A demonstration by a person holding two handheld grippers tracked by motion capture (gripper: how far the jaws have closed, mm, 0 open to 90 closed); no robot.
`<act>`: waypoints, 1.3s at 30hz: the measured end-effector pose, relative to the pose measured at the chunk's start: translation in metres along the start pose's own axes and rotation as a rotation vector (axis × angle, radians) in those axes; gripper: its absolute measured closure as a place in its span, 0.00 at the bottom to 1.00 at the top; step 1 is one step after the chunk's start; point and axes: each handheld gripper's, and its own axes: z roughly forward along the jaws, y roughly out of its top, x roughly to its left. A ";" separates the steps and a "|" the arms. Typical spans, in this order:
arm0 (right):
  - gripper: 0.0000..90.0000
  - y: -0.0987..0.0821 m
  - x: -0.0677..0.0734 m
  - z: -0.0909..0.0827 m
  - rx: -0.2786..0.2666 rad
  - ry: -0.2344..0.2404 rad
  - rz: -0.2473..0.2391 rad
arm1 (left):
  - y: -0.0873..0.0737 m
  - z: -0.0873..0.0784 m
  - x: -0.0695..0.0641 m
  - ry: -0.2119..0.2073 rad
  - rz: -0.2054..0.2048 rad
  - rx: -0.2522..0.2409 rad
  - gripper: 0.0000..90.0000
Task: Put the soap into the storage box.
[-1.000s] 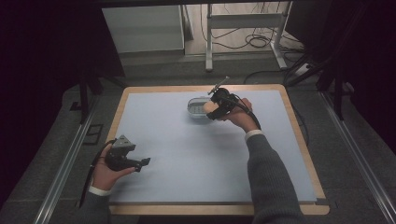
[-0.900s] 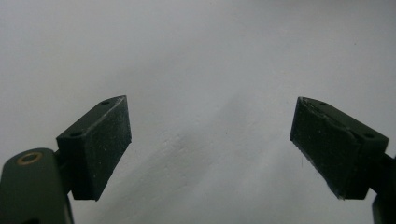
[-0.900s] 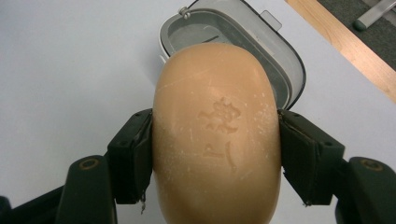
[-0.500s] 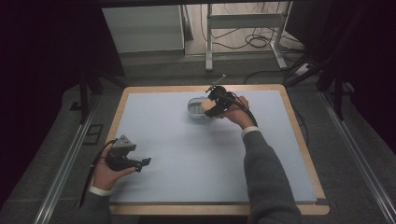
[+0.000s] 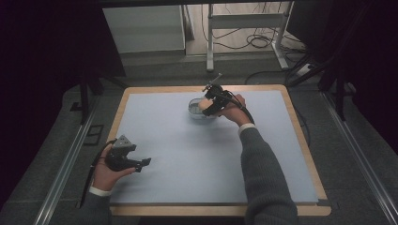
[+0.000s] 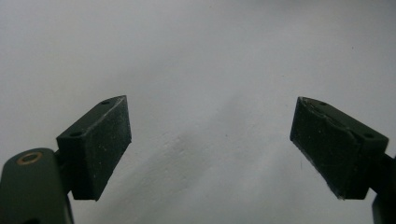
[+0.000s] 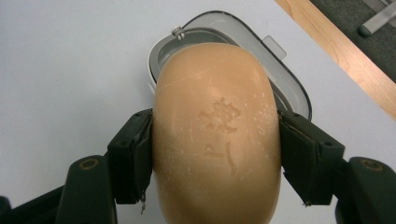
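The right gripper [image 7: 215, 154] clamps an orange-tan bar of soap [image 7: 217, 135] between its two black pads [image 7: 133, 158], one pad pressed to each long side; the bar bears an embossed mark on its upper face. Directly beyond and beneath the bar lies an open grey soap dish [image 7: 289, 88] with a dark rim and a small tab at one end; the soap covers most of the dish's opening, though whether its underside touches the dish I cannot tell from this angle. In the high view the right gripper [image 5: 212, 104] sits over that dish [image 5: 195, 108] at the far middle of the pale blue mat [image 5: 197, 164], near the wooden table edge [image 5: 300, 140]; the person's right hand [image 5: 232, 108] grips it, the grey sleeve [image 5: 263, 178] running back toward the near edge.

The left gripper [image 5: 141, 164] rests low at the near left of the mat, well apart from the dish, held in the left hand [image 5: 107, 173]; in the left gripper view its jaws stand wide apart [image 6: 210, 144] with nothing between them, the bare mat [image 6: 196, 56] beyond.
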 end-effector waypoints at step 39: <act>0.35 0.026 -0.016 0.038 0.038 0.039 -0.080 | -0.001 0.000 0.003 0.000 -0.011 -0.003 0.14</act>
